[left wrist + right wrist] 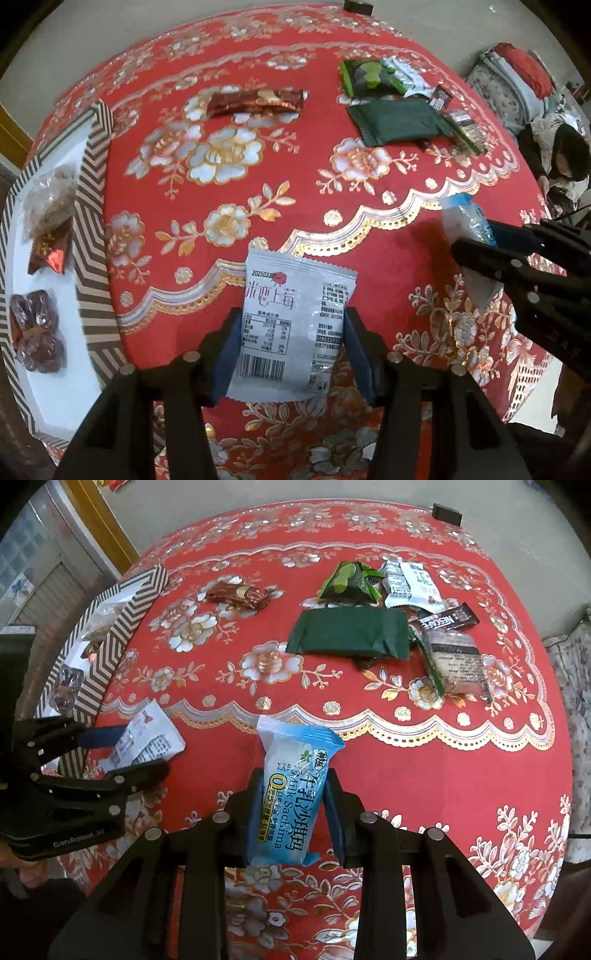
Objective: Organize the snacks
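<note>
- While both tools point steeply down over the table, the left gripper (291, 350) is clamped on a flat silvery-white foil snack packet with pink lettering and a barcode (291, 325), its blue pads pressing the packet's two side edges and holding it above the cloth.
- The right gripper (291, 812) is likewise clenched on a plump blue-and-white plastic Milk Sachima wrapper (291, 794), squeezed at its middle, the crimped top end pointing away from the camera.
- In the right wrist view the left gripper and its packet sit at the left, near the box; the two held snacks are apart.
- At the table's left edge lies a shallow cardboard box with a black-and-white chevron rim (92, 206); inside are a clear bag of brown pieces (48, 203), a small red-brown sachet (50, 251) and dark wrapped sweets (35, 332).
- On the red floral-patterned tablecloth (369, 258) farther off lie a brown candy bar wrapper (255, 102) alone, and a cluster: a dark green flat pouch (399, 122), a green-and-black packet (364, 75), a white packet (410, 585), a dark Nescafe stick (448, 620) and a clear-fronted packet (456, 661).
- A person in dark clothing (554, 155) sits beyond the table's right side.
</note>
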The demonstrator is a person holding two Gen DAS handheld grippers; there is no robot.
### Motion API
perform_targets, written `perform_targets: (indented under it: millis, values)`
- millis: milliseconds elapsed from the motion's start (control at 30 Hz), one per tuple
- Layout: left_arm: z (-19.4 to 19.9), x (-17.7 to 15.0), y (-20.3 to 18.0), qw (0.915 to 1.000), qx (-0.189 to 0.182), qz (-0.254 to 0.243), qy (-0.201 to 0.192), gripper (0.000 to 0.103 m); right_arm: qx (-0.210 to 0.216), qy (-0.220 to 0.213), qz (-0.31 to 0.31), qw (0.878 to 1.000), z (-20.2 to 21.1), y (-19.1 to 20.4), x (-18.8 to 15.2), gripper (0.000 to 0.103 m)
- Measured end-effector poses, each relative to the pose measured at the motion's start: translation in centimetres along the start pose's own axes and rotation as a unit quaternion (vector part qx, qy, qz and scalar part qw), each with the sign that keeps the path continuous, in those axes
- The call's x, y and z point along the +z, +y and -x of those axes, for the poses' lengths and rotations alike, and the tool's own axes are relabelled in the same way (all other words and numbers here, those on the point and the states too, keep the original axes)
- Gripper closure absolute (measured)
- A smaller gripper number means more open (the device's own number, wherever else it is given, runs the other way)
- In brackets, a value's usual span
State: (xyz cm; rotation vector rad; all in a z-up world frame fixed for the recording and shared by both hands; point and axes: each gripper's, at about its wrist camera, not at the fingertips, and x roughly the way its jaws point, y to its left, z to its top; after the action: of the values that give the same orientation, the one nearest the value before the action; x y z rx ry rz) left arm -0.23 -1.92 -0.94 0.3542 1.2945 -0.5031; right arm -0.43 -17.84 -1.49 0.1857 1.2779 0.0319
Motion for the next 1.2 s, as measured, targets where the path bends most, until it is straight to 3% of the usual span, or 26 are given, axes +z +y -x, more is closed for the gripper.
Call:
perform_targets:
  millis: [267, 500, 700, 933, 1200]
  values:
    - [4.7, 0.7, 2.6, 0.9979, 0.006, 0.004, -0.064, 0.047, 0.0, -0.013, 0.005, 1.0, 0.3, 2.5, 1.8, 0.073]
    - [8.0, -0.7, 9.9, 0.9916, 0.033, 0.062, -0.108, 0.047, 0.023, -0.039, 0.037, 0.998, 0.8, 8.4, 6.3, 0.073]
    - [8.4, -2.8, 17.0, 0.9845, 0.057, 0.126, -0.108, 0.047, 0.077, -0.044, 0.069, 0.994, -0.2, 16.0, 10.1, 0.073]
    - [7.1, -3.9, 23.5, 0.9797, 0.074, 0.158, -0.099, 0.047, 0.11, -0.032, 0.124, 0.986, -1.4, 24.2, 10.9, 0.073]
    - [5.7, -1.4, 27.2, 0.9812, 0.099, 0.143, -0.084, 0.047, 0.11, 0.012, 0.123, 0.986, -4.0, 26.4, 10.2, 0.073]
